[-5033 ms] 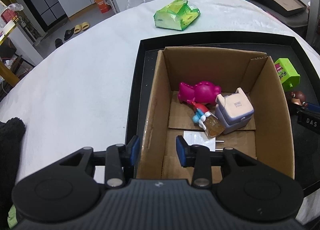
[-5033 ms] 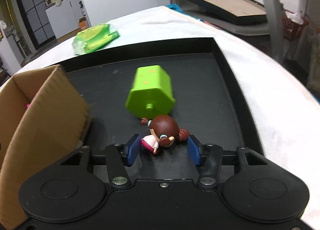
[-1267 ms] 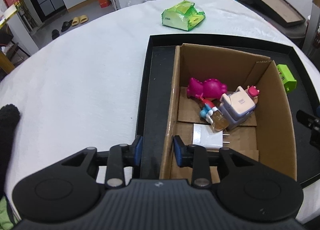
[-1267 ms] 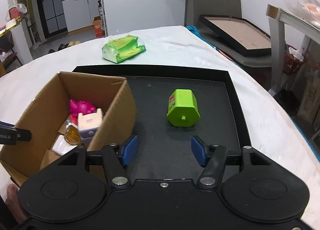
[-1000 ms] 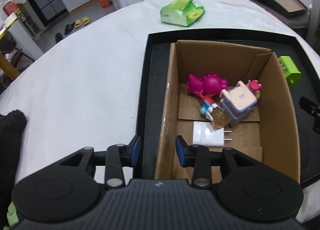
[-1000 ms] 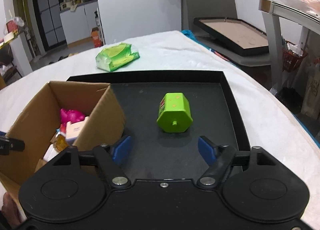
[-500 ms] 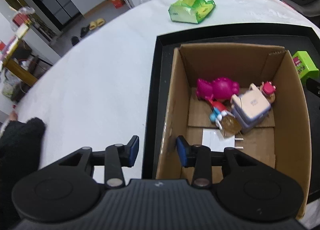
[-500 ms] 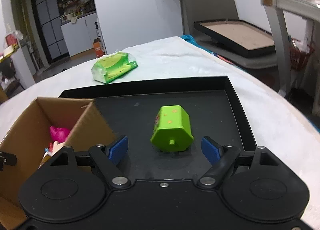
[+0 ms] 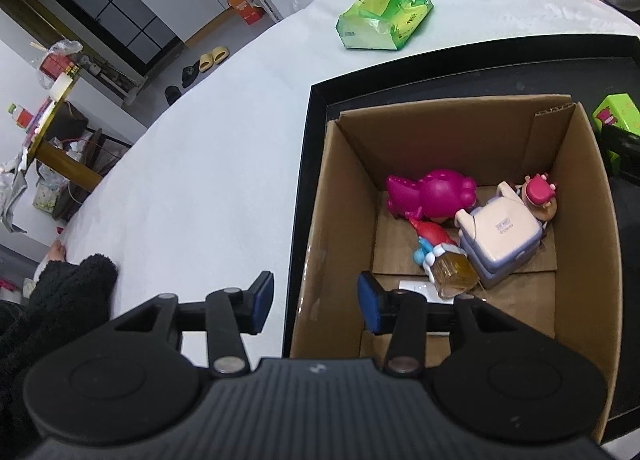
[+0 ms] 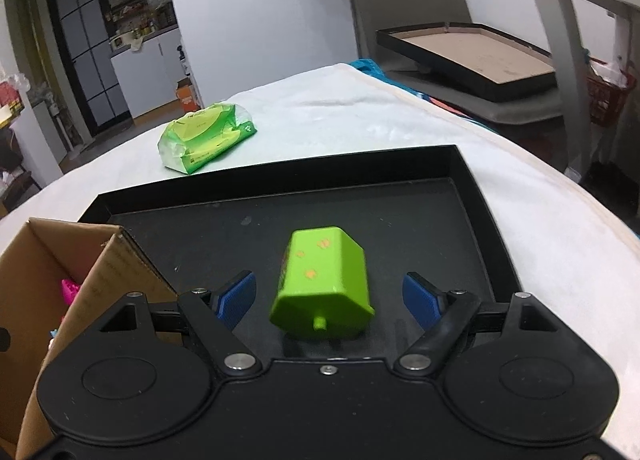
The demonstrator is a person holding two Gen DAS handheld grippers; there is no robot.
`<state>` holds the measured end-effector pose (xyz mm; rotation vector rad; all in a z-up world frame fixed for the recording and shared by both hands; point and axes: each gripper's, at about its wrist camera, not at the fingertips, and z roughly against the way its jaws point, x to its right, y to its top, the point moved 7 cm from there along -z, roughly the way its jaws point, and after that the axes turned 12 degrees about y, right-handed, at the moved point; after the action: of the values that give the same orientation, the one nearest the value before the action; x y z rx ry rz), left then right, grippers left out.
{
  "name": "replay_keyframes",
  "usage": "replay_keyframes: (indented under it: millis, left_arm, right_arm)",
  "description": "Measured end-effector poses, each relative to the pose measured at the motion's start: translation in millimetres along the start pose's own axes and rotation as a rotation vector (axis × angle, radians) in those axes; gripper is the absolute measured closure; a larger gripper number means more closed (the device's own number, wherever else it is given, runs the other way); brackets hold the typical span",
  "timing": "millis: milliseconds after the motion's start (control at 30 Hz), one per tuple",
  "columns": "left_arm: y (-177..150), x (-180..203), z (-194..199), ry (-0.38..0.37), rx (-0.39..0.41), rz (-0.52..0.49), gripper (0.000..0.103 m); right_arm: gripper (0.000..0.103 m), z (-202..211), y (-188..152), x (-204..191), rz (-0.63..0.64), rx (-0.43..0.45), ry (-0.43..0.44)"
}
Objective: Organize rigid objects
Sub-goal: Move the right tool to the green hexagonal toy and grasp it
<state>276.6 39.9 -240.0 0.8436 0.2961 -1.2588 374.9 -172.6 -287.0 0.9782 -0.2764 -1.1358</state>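
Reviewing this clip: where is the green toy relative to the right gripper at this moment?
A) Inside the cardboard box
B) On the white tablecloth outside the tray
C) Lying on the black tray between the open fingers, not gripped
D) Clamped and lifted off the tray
C: the green toy lies on the black tray, and the right gripper has its fingers spread wide on either side, clear of it.

Black tools [image 10: 330, 296]; blue pads [image 9: 262, 296] (silver screws); fuzzy black sleeve [image 9: 68, 296]
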Motion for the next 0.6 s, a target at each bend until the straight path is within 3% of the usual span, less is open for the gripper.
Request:
replay_keyframes:
  millis: [67, 100, 133, 600]
  left_arm:
    - [-0.9, 1.6, -2.5, 0.01, -0.006, -0.011, 0.058]
    - [-0.9, 2.1, -3.7, 0.014, -0.012, -0.012, 0.058]
    - [-1.4, 2.6, -3.7, 0.019, -0.016, -0.012, 0.058]
    - [-1.8, 0.2, -1.6, -0.006, -0.035, 0.041, 0.058]
  right_arm:
    - [0.028, -4.5, 0.3, 2.4, -0.004, -0.007, 0.001]
    - [0.046, -6.1, -1.1, 4.9, -0.01, -0.018, 0.001]
    - [0.051, -6.1, -2.4, 8.3, -0.025, -0.024, 0.001]
    - [0.052, 32.2, -9.1, 21.7, -0.092, -0.039, -0.076]
